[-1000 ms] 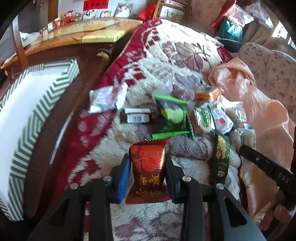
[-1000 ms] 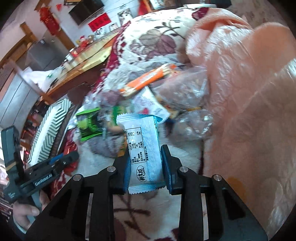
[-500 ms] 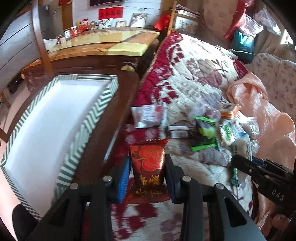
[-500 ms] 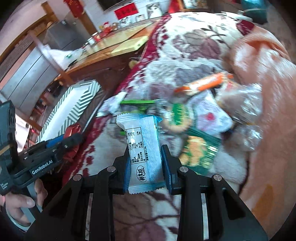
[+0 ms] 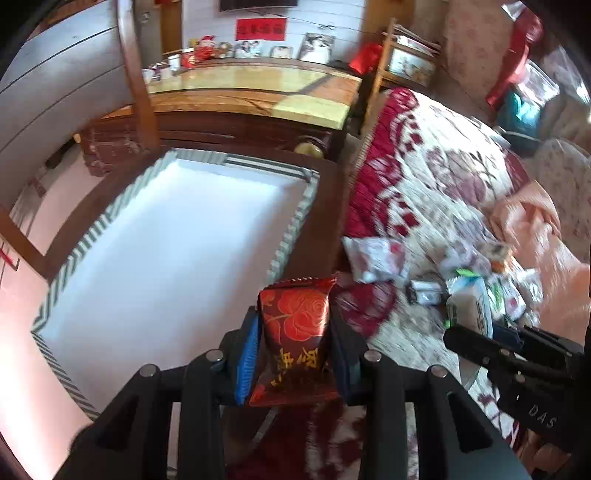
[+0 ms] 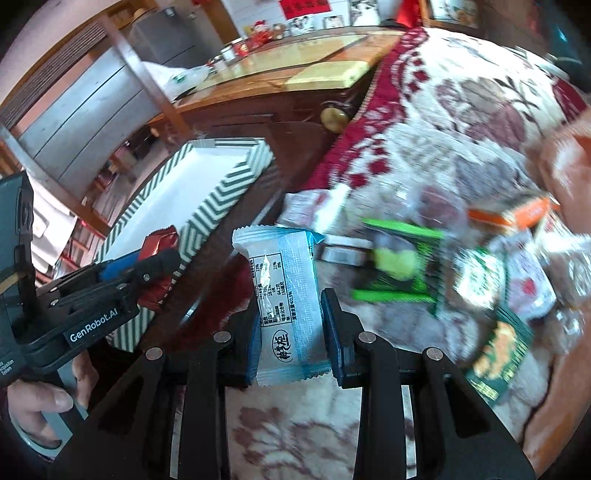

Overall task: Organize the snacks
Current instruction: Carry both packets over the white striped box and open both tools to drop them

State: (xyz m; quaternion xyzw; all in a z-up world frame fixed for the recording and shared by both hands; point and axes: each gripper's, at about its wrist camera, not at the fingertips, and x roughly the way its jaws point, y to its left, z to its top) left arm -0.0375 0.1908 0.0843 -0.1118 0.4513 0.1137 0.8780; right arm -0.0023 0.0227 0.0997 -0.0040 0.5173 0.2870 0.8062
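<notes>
Left gripper [image 5: 293, 347] clamped on red rose packet [image 5: 293, 332], right gripper [image 6: 290, 332] clamped on pale blue packet [image 6: 284, 295], striped box [image 5: 295, 221] beside bed.

The white rectangular box with green-striped rim [image 5: 295, 225] sits on the dark wooden table [image 5: 325, 206], against the left edge of the red-and-cream floral blanket [image 5: 424, 173]. The heap of wrapped snack packets [image 6: 461, 266] lies on the blanket, right of the box.

Behind the bed, I see a wooden tabletop [image 5: 258, 88] with framed photos [image 5: 317, 46] along its far edge, under a red wall banner [image 5: 261, 28].
</notes>
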